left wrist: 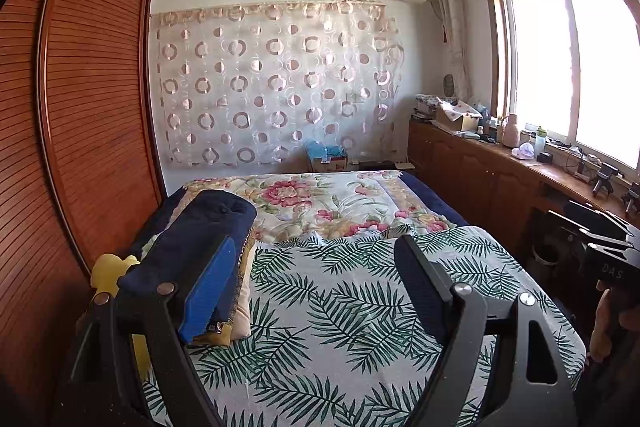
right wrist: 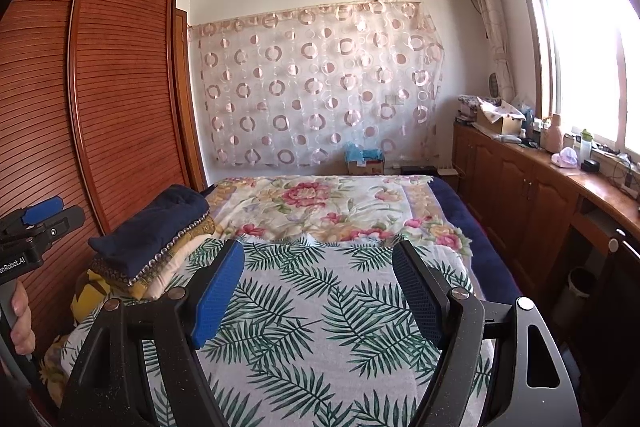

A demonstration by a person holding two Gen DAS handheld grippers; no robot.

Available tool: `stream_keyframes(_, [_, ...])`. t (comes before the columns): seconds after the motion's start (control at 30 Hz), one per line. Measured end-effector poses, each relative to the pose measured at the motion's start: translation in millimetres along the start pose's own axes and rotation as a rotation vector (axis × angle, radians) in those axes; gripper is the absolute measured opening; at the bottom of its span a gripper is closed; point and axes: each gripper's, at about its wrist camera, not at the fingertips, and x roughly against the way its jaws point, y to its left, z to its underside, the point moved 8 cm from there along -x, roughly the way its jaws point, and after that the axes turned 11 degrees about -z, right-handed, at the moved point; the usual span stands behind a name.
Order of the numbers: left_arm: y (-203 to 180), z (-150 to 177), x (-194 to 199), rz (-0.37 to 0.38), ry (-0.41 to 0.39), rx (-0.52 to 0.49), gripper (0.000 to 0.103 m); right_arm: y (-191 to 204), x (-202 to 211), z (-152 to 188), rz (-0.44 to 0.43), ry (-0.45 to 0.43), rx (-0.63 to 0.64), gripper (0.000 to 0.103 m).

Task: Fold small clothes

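Both claws I hold above the palm-leaf sheet (right wrist: 320, 307) on the bed. Left claw (left wrist: 316, 267): fingers spread, gripping nothing. Right claw (right wrist: 320, 267): likewise spread and empty. The stack of folded clothes (right wrist: 148, 247), a navy garment (left wrist: 200, 227) uppermost, lies at left of frame beside the louvred wardrobe (right wrist: 120, 87).

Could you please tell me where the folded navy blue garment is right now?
The folded navy blue garment tops the clothes stack on the bed's left edge, beside the brown slatted wardrobe, in both views.
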Motion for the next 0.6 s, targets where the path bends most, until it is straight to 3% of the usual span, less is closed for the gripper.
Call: stream_keyframes(0.6, [1.3,0.5,-0.3,-0.003,0.001,0.002,0.082,-3.1,0.7,-0.5,0.002,0.0,0.004,0.078])
